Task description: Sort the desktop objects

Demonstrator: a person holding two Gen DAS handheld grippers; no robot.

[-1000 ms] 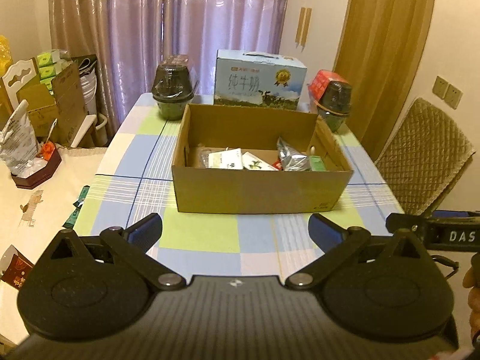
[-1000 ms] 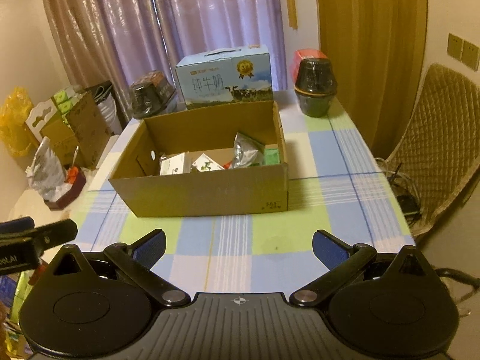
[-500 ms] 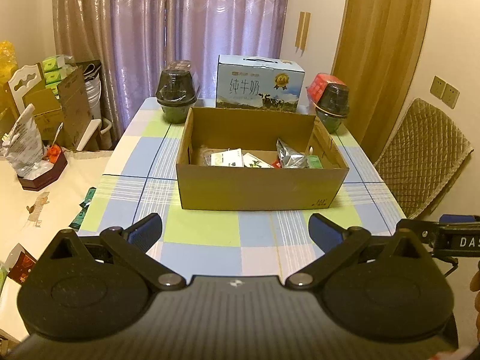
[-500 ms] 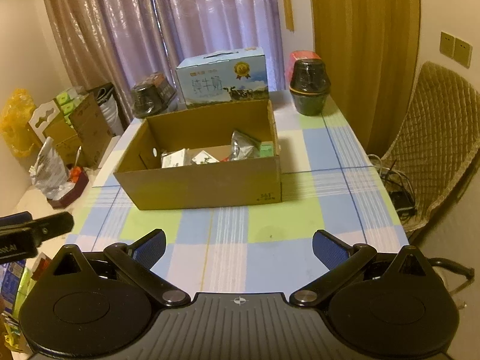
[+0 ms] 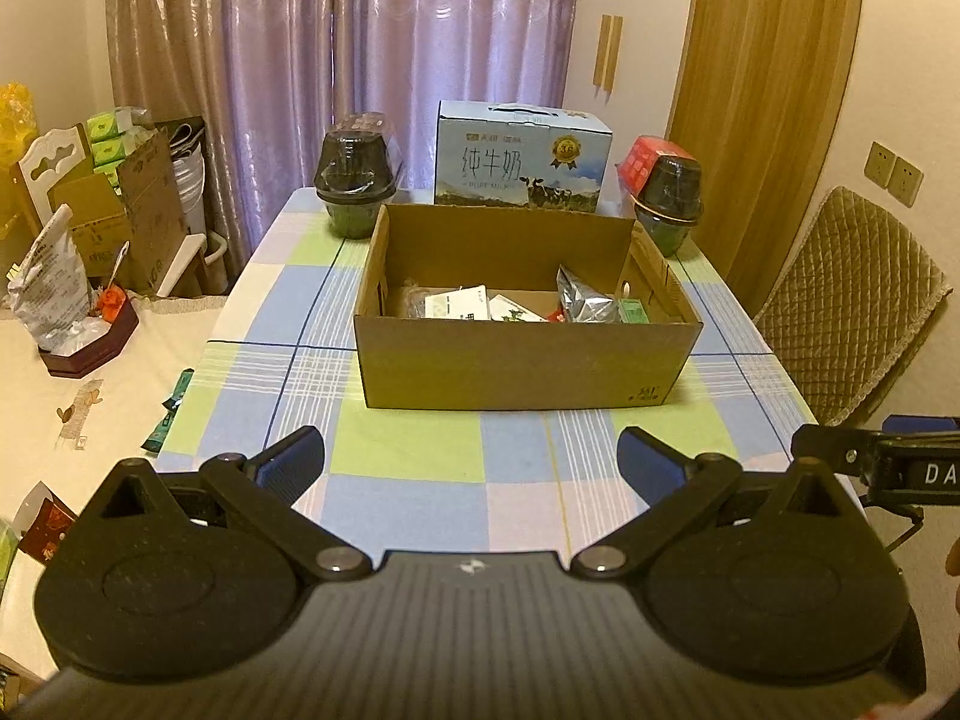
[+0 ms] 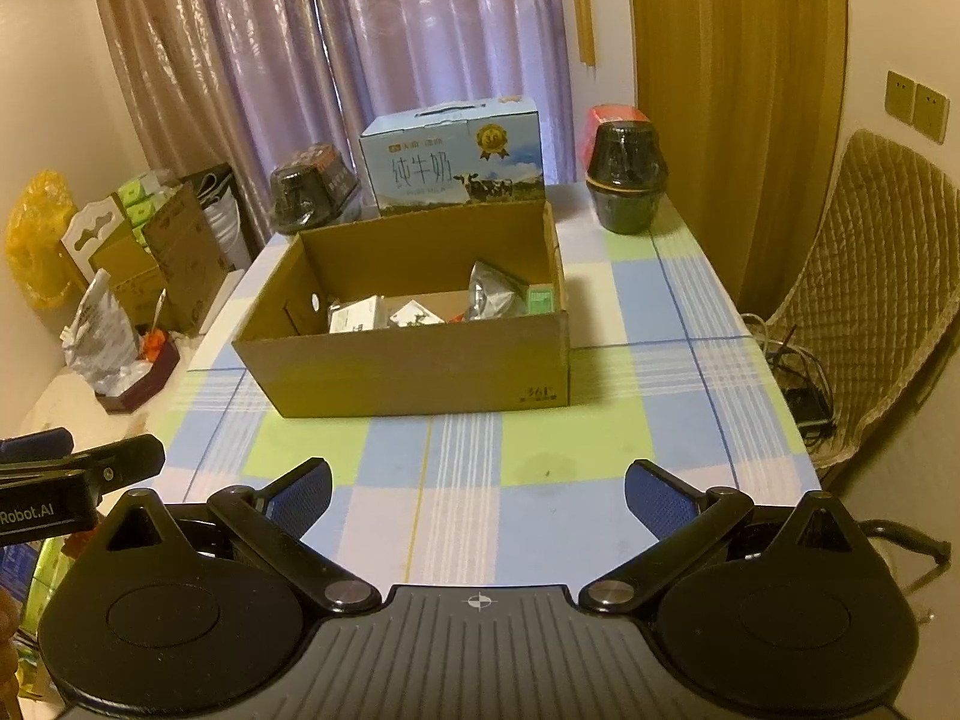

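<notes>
Both claws are wide open and hold nothing: my left claw [image 5: 471,459] and right claw [image 6: 478,492] hang low over the near edge of the checked surface [image 5: 414,462]. Purple curtains [image 5: 336,60] hang behind it. I see a cardboard box [image 5: 522,360] in the middle holding small packets [image 5: 459,303] and a silver bag [image 5: 582,300].

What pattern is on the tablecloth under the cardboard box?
The tablecloth is checked in light blue, green and white squares; the right wrist view shows it best.
</notes>
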